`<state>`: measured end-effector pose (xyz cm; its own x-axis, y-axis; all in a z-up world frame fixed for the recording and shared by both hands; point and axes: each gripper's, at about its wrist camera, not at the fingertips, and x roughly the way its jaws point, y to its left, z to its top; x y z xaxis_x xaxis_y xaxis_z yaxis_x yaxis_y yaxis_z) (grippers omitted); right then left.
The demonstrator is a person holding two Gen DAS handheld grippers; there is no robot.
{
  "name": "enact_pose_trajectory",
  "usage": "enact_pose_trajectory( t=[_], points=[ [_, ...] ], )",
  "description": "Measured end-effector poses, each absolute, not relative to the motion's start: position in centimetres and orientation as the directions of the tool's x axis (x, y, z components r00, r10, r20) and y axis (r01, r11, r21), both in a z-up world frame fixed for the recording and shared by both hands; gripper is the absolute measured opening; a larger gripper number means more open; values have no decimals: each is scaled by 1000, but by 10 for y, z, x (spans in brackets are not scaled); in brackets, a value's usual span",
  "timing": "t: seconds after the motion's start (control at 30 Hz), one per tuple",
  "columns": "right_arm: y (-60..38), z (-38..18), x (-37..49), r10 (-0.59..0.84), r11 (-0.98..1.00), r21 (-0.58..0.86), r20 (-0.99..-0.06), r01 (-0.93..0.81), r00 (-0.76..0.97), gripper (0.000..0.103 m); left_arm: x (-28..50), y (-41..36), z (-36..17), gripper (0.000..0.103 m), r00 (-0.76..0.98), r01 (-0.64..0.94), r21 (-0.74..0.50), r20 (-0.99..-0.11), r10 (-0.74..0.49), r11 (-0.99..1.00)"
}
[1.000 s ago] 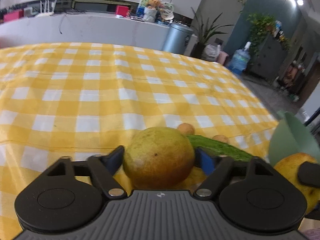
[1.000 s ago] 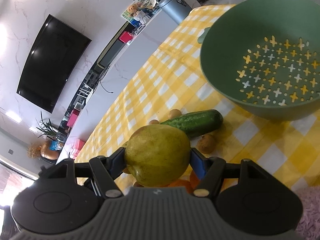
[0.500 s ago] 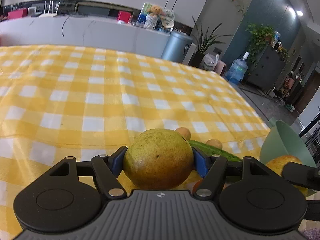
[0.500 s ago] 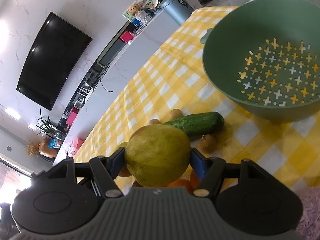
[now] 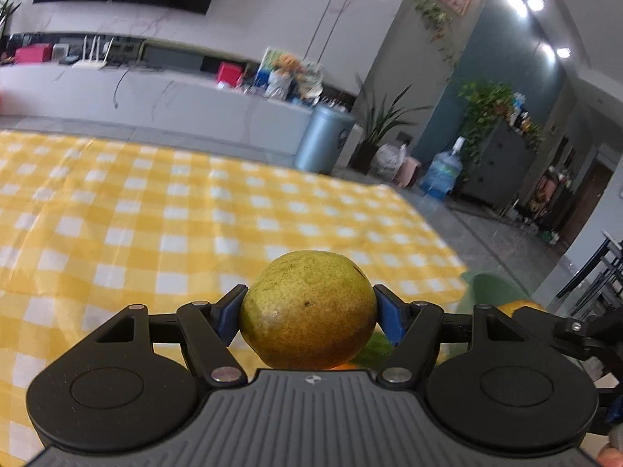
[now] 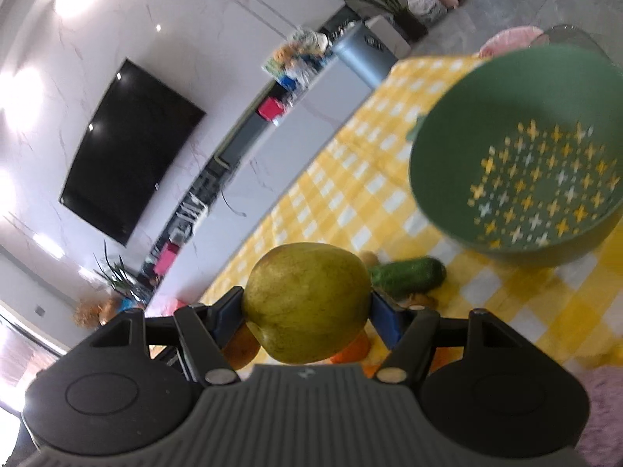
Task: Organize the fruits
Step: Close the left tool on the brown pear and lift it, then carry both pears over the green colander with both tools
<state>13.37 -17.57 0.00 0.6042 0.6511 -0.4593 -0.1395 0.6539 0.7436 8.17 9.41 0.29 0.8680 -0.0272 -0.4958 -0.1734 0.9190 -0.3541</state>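
Fruit has been lifted clear of the tablecloth [image 5: 155,214]: left gripper [image 5: 308,313] clamps a round green-yellow fruit [image 5: 307,309], right gripper [image 6: 307,307] a pear [image 6: 307,303]; colander [image 6: 518,155] at two o'clock awaits.

- Wide bare stretch of checked tablecloth [image 5: 163,210] ahead and left of the left gripper [image 5: 308,311]; open passage there.
- Green colander [image 6: 521,163] ahead and right of the right gripper [image 6: 307,309], its mouth clear.
- Cucumber [image 6: 407,275] and small brown fruits [image 6: 418,300] lying low between that gripper and the colander.
- Jaws blocked by a round yellow-green fruit [image 5: 307,309] and a pear [image 6: 305,301].
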Motion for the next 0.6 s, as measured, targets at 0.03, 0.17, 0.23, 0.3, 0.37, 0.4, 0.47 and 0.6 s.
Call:
enact_pose_trajectory(
  t=[0.03, 0.17, 0.23, 0.3, 0.37, 0.4, 0.47, 0.6],
  points=[
    [-180, 3, 134, 647, 651, 746, -450, -139, 616, 66, 82, 88, 8, 79, 876, -155, -343, -481, -31, 927],
    [-212, 18, 130, 614, 635, 762, -399, -126, 681, 66, 91, 66, 27, 79, 888, -77, -332, -452, -87, 940],
    [-230, 24, 129, 584, 635, 765, -382, -110, 716, 66, 99, 54, 34, 79, 885, -16, -361, -438, -155, 932],
    [-247, 29, 127, 538, 654, 751, -378, -90, 753, 66, 106, 40, 39, 79, 876, 35, -384, -432, -213, 923],
    [-263, 31, 126, 495, 670, 739, -377, -67, 783, 66, 115, 24, 42, 79, 861, 95, -384, -432, -270, 918],
    [-271, 31, 125, 473, 674, 737, -375, -53, 797, 66, 120, 13, 44, 79, 850, 135, -374, -433, -301, 918],
    [-286, 28, 125, 442, 677, 736, -376, -27, 815, 66, 130, -8, 43, 79, 830, 191, -361, -437, -346, 913],
    [-310, 16, 127, 397, 667, 744, -389, 29, 831, 66, 153, -45, 34, 79, 767, 266, -363, -482, -424, 893]
  ],
)
